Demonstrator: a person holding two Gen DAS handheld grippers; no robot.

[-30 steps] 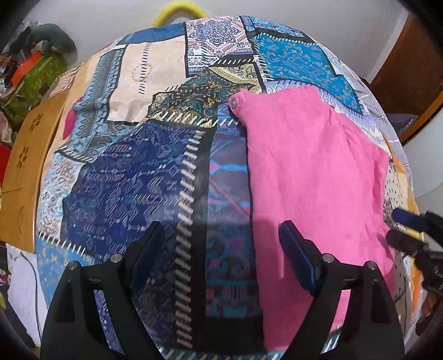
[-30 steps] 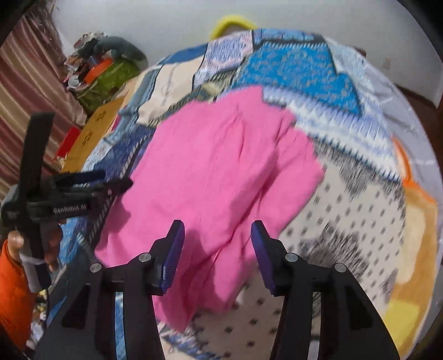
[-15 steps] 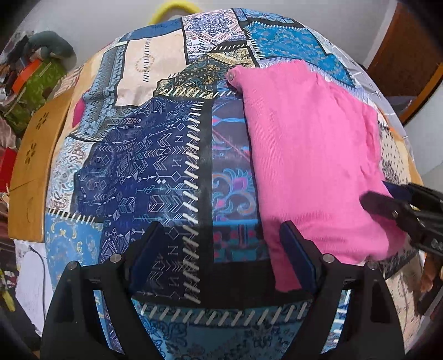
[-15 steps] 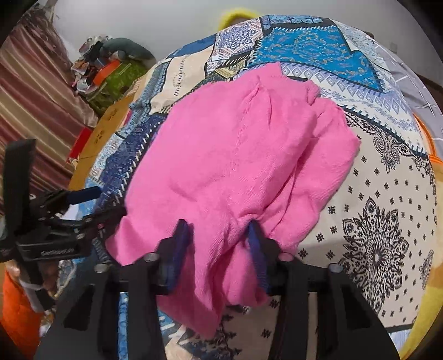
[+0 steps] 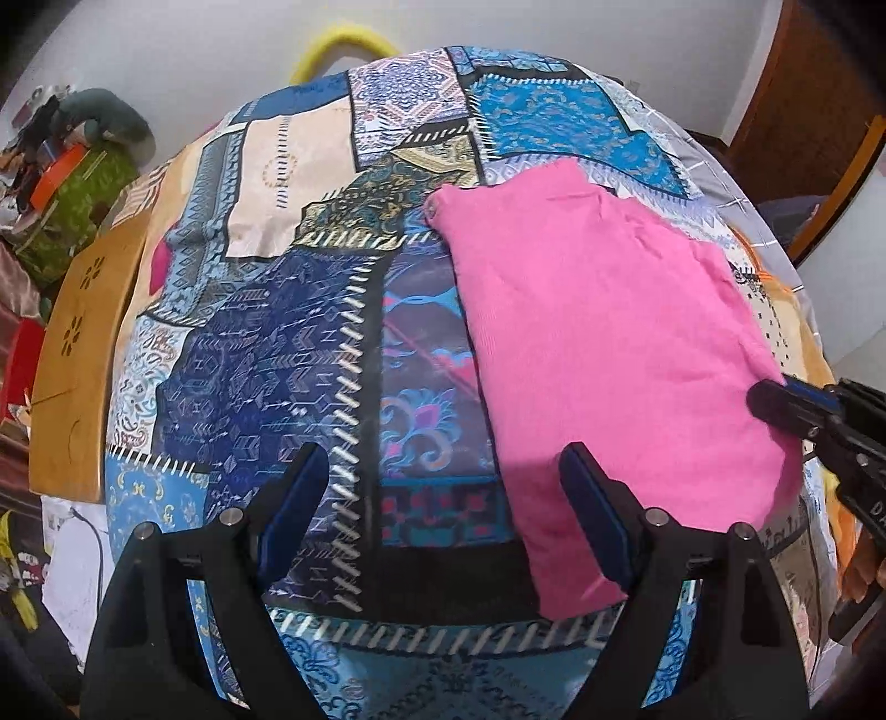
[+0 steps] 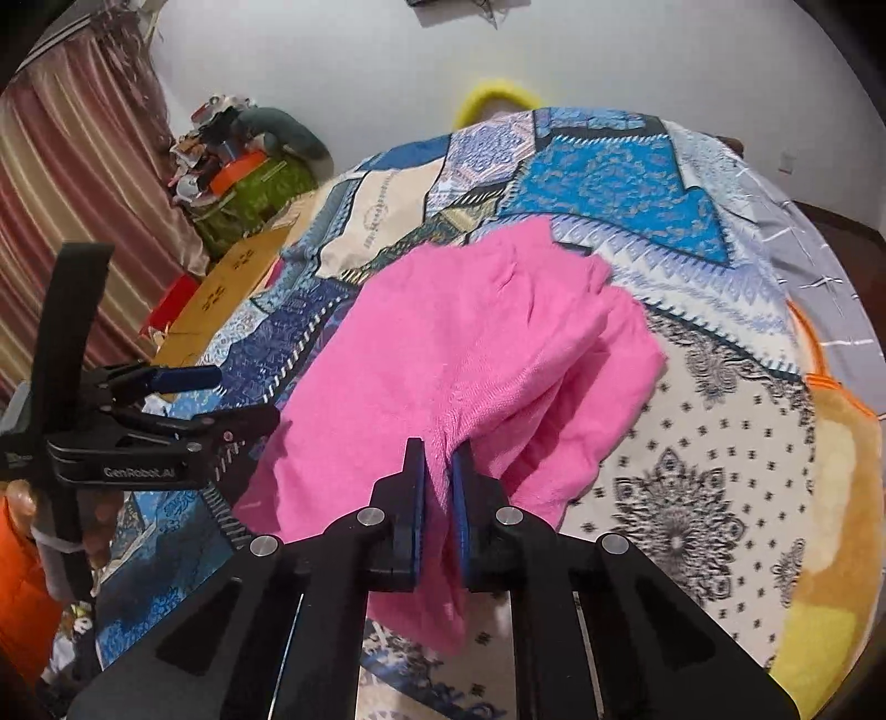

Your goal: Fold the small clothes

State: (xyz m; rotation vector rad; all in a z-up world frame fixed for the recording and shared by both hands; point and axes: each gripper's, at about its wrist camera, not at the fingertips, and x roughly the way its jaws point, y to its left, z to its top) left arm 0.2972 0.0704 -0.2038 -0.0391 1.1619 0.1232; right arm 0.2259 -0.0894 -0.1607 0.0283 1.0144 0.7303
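Observation:
A pink knit garment (image 5: 598,343) lies on a patchwork bedspread (image 5: 266,354), partly folded, with a snap at its far left corner. My left gripper (image 5: 443,498) is open and empty, hovering over the bedspread at the garment's near left edge. My right gripper (image 6: 439,459) is shut on a pinched ridge of the pink garment (image 6: 470,343) near its near edge. The right gripper also shows in the left wrist view (image 5: 775,401) at the garment's right edge. The left gripper shows in the right wrist view (image 6: 221,399), open, left of the garment.
A wooden board (image 5: 77,343) lies along the bed's left side. Clutter and a green box (image 6: 260,188) sit at the far left by a curtain. A yellow ring (image 5: 343,50) stands behind the bed. A wooden door (image 5: 819,111) is at the right.
My right gripper has closed on the pink garment's near edge, bunching it into a ridge. My left gripper has drawn back a little and stays open.

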